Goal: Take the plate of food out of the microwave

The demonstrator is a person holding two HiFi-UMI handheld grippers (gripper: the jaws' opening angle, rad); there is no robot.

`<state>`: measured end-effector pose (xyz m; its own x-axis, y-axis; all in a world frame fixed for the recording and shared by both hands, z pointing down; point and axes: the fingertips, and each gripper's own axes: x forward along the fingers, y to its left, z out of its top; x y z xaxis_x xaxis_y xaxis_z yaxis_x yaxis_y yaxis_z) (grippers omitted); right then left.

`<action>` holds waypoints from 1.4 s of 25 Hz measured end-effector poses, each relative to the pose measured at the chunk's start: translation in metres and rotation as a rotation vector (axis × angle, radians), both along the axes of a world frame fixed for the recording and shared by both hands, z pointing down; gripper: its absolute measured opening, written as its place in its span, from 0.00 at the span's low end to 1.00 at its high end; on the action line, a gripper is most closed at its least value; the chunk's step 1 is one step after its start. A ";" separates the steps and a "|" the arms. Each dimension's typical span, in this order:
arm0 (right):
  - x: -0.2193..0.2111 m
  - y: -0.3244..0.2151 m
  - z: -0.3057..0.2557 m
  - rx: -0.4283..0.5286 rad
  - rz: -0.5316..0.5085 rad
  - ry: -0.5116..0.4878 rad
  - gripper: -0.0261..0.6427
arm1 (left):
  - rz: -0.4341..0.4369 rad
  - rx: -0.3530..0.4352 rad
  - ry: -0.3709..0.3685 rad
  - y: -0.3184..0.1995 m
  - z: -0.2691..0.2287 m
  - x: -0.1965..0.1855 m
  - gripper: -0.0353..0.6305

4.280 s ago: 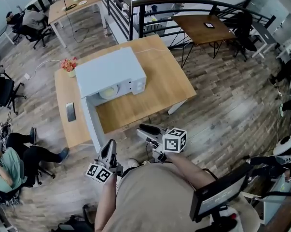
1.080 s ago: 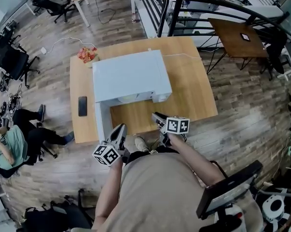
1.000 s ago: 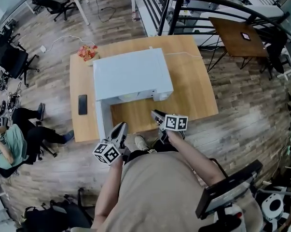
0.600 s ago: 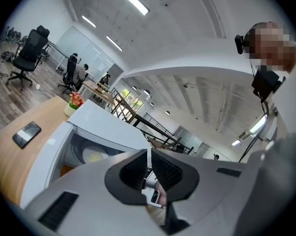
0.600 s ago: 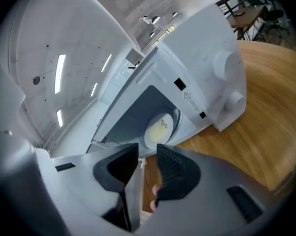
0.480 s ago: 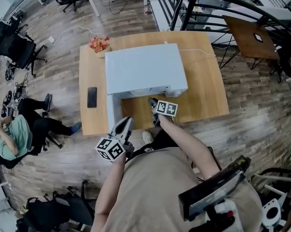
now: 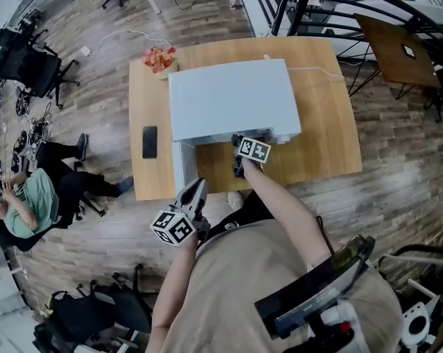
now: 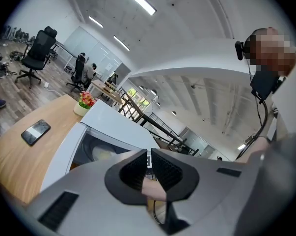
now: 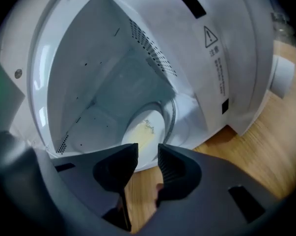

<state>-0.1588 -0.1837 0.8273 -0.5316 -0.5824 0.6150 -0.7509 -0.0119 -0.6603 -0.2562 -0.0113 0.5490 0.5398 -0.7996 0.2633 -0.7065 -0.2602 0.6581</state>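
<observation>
As seen from the head view, white microwave [image 7: 232, 98] set mid-table [image 7: 324, 123], door [image 7: 183, 169] swung fully out to the left, leaving the mouth free for a straight reach. Right gripper [image 7: 238, 143] pushed up to that mouth on an outstretched arm, probably lining up for what sits inside; cavity hidden from above by the oven's own top. Left gripper [image 7: 196, 191] low beside the door's outer end, apparently held clear of the reach. Phone [image 7: 149, 141] and flower pot [image 7: 159, 57] off to the left, out of the path.

Along the left gripper view: jaws brought together, nothing pinched between them, aimed loosely at the open oven. Plate [image 8: 104, 155] glimpsed as a pale disc inside.

Along the right gripper view: jaws parted by a modest gap, empty, bare wood showing between. Plate with its pale yellow food resting on the glass turntable [image 9: 173, 114] deep in the cavity, just beyond the jaw tips, untouched. Gap likely set narrow to slip over the rim; further travel inward and a level approach needed before any closing.
</observation>
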 end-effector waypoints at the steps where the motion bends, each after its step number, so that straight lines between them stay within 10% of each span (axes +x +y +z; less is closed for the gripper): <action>1: 0.001 -0.003 0.003 -0.007 0.010 0.009 0.22 | 0.001 -0.004 0.001 -0.001 0.000 0.001 0.06; 8: -0.002 -0.005 0.027 -0.084 0.015 0.029 0.22 | -0.009 -0.024 -0.008 0.001 0.005 0.000 0.06; 23: -0.007 0.005 -0.007 -0.112 0.136 -0.488 0.06 | -0.012 -0.041 0.005 0.006 0.012 -0.001 0.06; 35: 0.016 0.020 -0.036 -0.119 0.207 -0.647 0.06 | -0.021 -0.035 0.016 0.007 0.009 0.006 0.06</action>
<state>-0.1431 -0.1635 0.7911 -0.6982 -0.6598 0.2778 -0.1809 -0.2129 -0.9602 -0.2498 -0.0046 0.5578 0.5275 -0.8011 0.2829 -0.7010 -0.2223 0.6776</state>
